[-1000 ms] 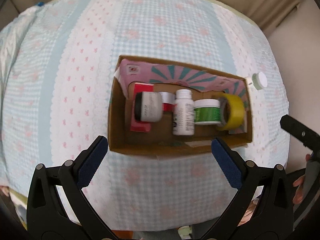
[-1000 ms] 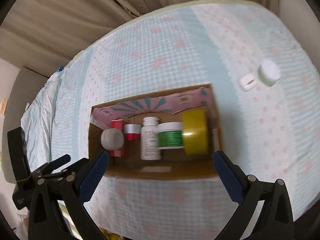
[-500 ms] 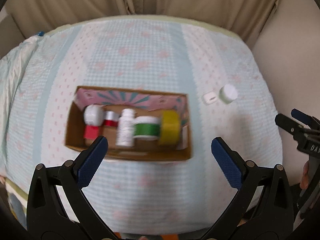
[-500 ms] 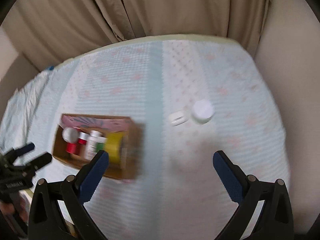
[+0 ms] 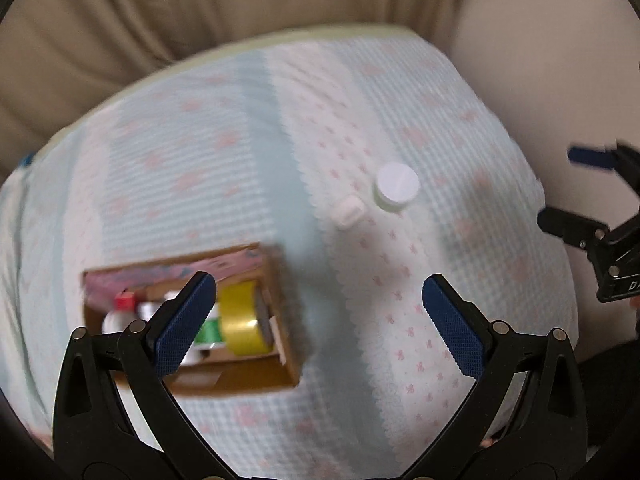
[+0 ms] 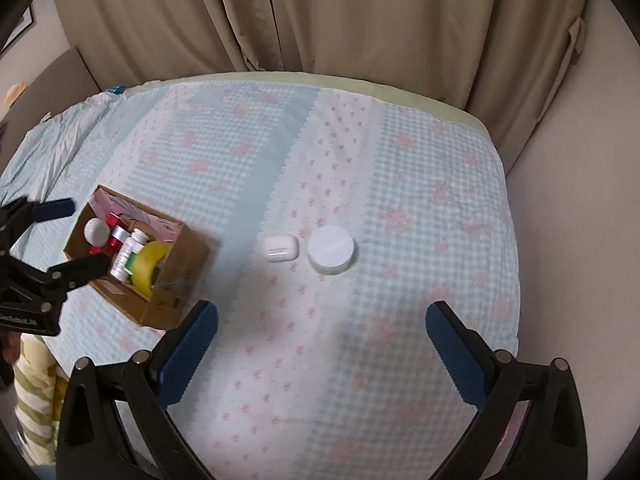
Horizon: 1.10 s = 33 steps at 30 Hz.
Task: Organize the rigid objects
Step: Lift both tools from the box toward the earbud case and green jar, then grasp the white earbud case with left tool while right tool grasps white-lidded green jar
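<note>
A cardboard box [image 6: 176, 276] sits on the bed at the left and holds a yellow tape roll [image 6: 146, 266], a white bottle [image 6: 128, 250], a green-labelled jar and red-capped items. It also shows in the left wrist view [image 5: 288, 356], partly behind my left finger. A white earbud case [image 6: 281, 248] and a white round jar [image 6: 331, 250] lie side by side on the cover, right of the box; the left wrist view shows the case [image 5: 349, 211] and the jar [image 5: 396, 186] too. My left gripper [image 5: 320, 320] is open and empty. My right gripper [image 6: 322, 338] is open and empty, nearer than the two white items.
The bed has a light blue and pink checked cover [image 6: 400, 184]. Beige curtains [image 6: 320, 20] hang behind it and a plain wall [image 6: 568, 184] runs along its right edge. A striped green and cream cloth [image 6: 34, 392] hangs at the lower left.
Both grippers have swung to the right and pulled back from the box. The box has slid to the left of both views and the two white items have come toward the centre.
</note>
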{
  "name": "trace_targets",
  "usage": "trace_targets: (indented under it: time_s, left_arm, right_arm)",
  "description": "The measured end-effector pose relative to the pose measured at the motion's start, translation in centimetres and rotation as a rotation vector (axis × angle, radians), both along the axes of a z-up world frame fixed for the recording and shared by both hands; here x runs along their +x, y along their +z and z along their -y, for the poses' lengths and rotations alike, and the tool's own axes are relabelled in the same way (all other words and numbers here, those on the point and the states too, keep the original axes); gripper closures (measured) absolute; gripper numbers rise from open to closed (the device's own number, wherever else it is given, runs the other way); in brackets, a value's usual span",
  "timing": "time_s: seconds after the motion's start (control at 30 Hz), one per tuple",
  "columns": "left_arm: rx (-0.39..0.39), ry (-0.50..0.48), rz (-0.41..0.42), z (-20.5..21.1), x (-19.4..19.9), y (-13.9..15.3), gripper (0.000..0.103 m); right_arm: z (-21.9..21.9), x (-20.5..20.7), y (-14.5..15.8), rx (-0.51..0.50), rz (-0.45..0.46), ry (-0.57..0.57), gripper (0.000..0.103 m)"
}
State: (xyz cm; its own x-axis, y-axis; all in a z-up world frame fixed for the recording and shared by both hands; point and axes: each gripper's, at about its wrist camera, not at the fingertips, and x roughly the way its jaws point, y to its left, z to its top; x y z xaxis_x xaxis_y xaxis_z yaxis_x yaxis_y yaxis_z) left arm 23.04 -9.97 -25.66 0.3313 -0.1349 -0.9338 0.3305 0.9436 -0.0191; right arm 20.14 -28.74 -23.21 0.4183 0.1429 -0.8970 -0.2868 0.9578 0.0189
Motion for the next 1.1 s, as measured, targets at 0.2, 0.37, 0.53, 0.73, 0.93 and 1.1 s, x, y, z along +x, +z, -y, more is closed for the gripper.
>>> trace_targets:
  time_s: [0.2, 0.37, 0.53, 0.73, 0.93, 1.1]
  left_arm:
    - [0.029, -0.192, -0.131, 4.6, 6.3, -7.1, 0.000]
    - [0.039, -0.259, -0.201, 6.5, 9.7, -13.3, 0.004]
    - [0.090, -0.328, -0.263, 7.7, 11.5, -18.8, 0.023]
    - [0.092, -0.389, -0.291, 8.0, 12.0, -22.1, 0.025]
    - [0.100, -0.441, -0.296, 8.8, 12.7, -23.8, 0.035]
    - [0.093, -0.464, -0.292, 9.0, 13.2, -24.0, 0.053]
  right_arm:
    - [0.7, 3.6, -4.7, -0.025, -0.037, 0.099, 0.000]
    - [0.6, 6.4, -10.2, -0.027, -0.057, 0.181, 0.000]
    - [0.2, 8.9, -15.3, -0.023, -0.069, 0.224, 0.000]
    - [-0.4, 10.6, -19.3, 0.018, -0.090, 0.246, 0.006]
    - [-1.2, 12.0, -21.7, 0.008, -0.077, 0.288, 0.018]
    - [-1.5, 12.9, -22.6, 0.023, -0.056, 0.297, 0.023]
